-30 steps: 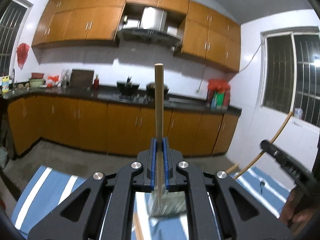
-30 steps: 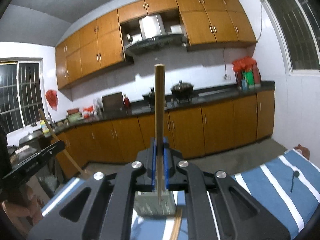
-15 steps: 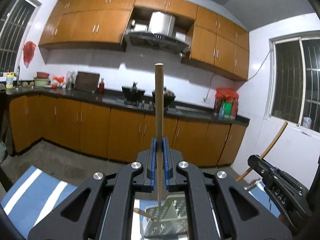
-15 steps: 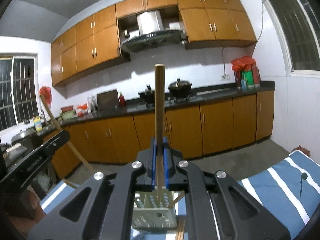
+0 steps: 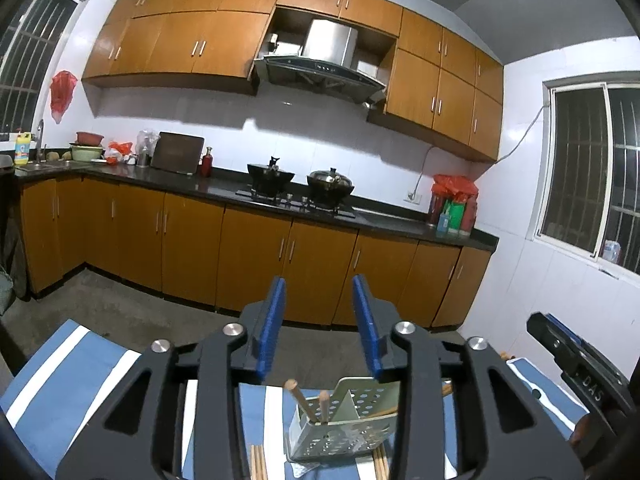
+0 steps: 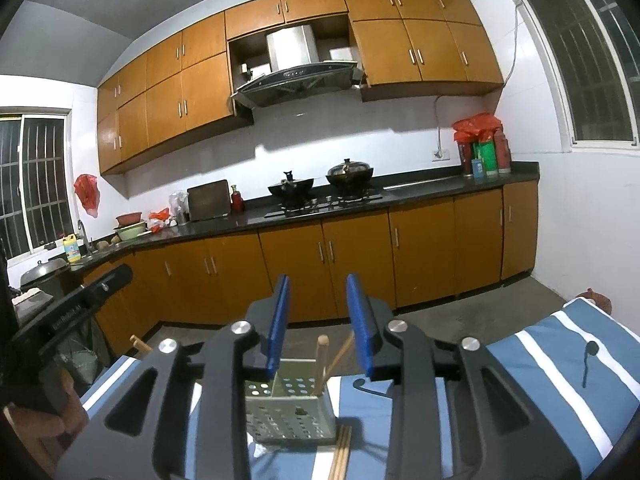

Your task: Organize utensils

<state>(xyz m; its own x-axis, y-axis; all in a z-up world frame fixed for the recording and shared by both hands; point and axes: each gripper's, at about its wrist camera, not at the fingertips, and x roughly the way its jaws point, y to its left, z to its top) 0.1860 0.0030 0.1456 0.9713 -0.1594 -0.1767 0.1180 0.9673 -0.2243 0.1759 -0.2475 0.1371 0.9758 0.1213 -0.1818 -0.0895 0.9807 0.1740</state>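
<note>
Chopsticks (image 5: 302, 399) were sitting in the perforated metal holder (image 5: 344, 436), two wooden ones leaning up out of its left compartment in the left wrist view, with another thin one lying across the right side (image 5: 380, 413). The holder stood on the blue and white striped bench (image 5: 60, 372), right under both tools. More chopsticks lay flat on the cloth against the holder, a pair at about 7 o'clock from it (image 5: 258, 462) and another pair at about 5 o'clock (image 5: 380, 466).

Left tool (image 5: 319, 322) had its blue pads (image 5: 272, 320) apart and its jaws were opening, nothing between them, just the view of the cabinets behind. Right tool (image 6: 319, 320) was the same deal, jaws opening, pads (image 6: 279, 318) clear of everything. Through the gap you could see the holder (image 6: 290, 416) below with two sticks (image 6: 320, 364) poking up out of it, and one bundle (image 6: 340, 456) on the cloth at its 6 o'clock.

From the left camera the right tool showed at 3 o'clock, low at the edge, with a bit of hand (image 5: 584, 432) under it. Kitchen behind: orange cabinets, two black pots (image 5: 270, 178) on the stove, range hood (image 5: 320, 68) above.
</note>
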